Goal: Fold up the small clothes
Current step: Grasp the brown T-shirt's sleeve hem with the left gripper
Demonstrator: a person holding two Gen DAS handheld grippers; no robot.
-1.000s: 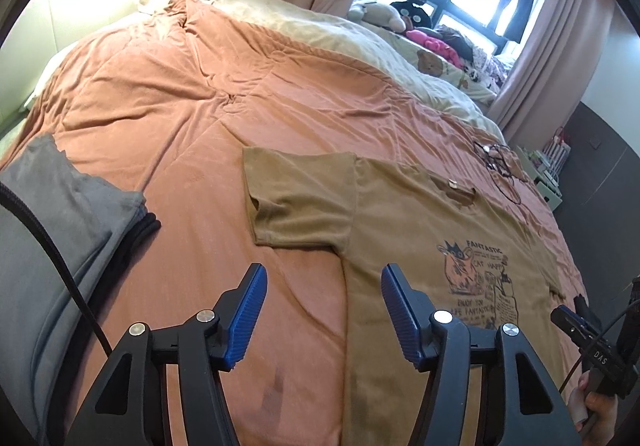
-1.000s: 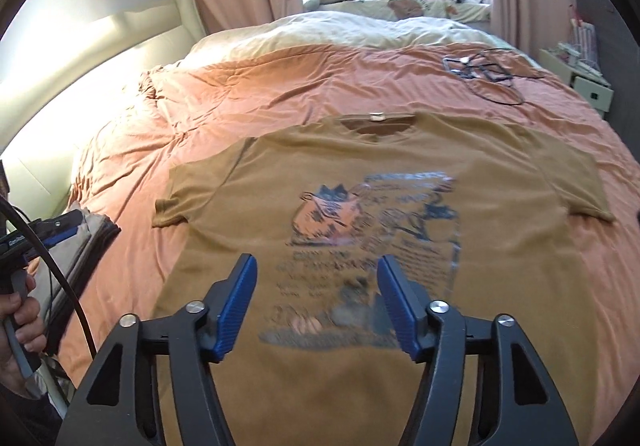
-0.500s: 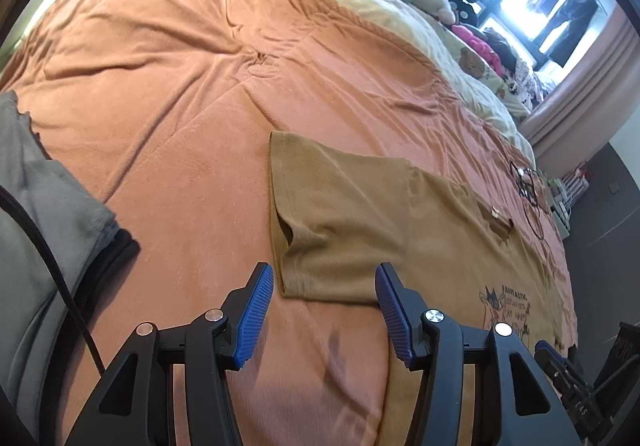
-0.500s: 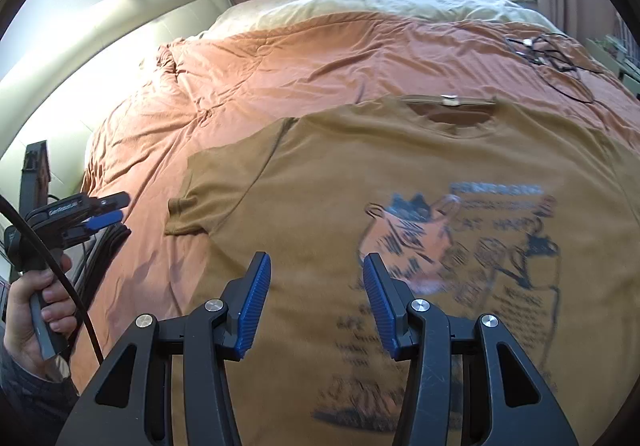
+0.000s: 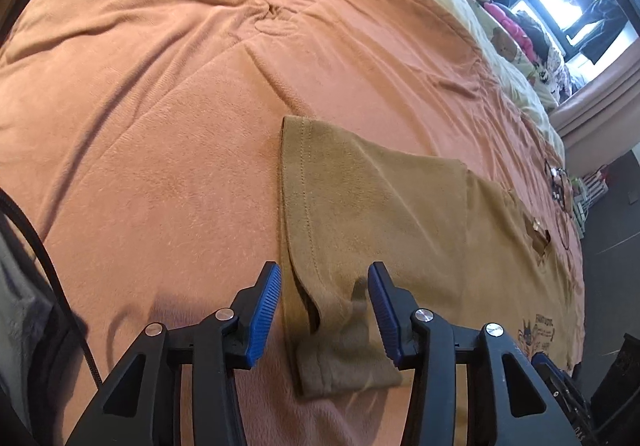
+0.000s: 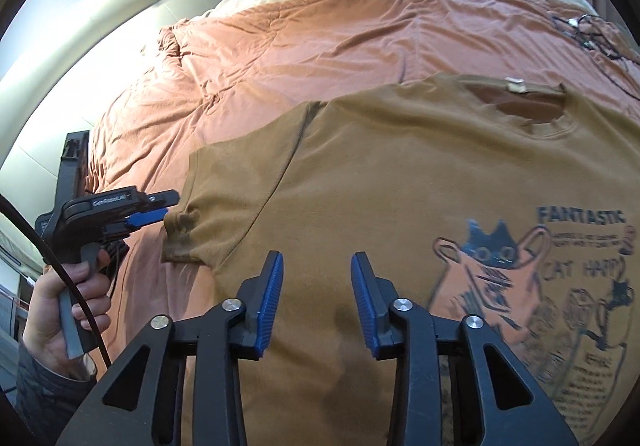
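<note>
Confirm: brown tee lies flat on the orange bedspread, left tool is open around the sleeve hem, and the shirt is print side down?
Not quite: the print faces up. The right wrist view shows the cat graphic on the brown tee. The rest holds: it lies flat on the orange bedspread, and the left tool is open around the sleeve hem.

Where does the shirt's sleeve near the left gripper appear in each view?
Left wrist: the sleeve fills the lower centre, its hem between the open left gripper.
Right wrist: the sleeve lies left of centre, touching the left gripper.
Shared landmark: the collar.
</note>
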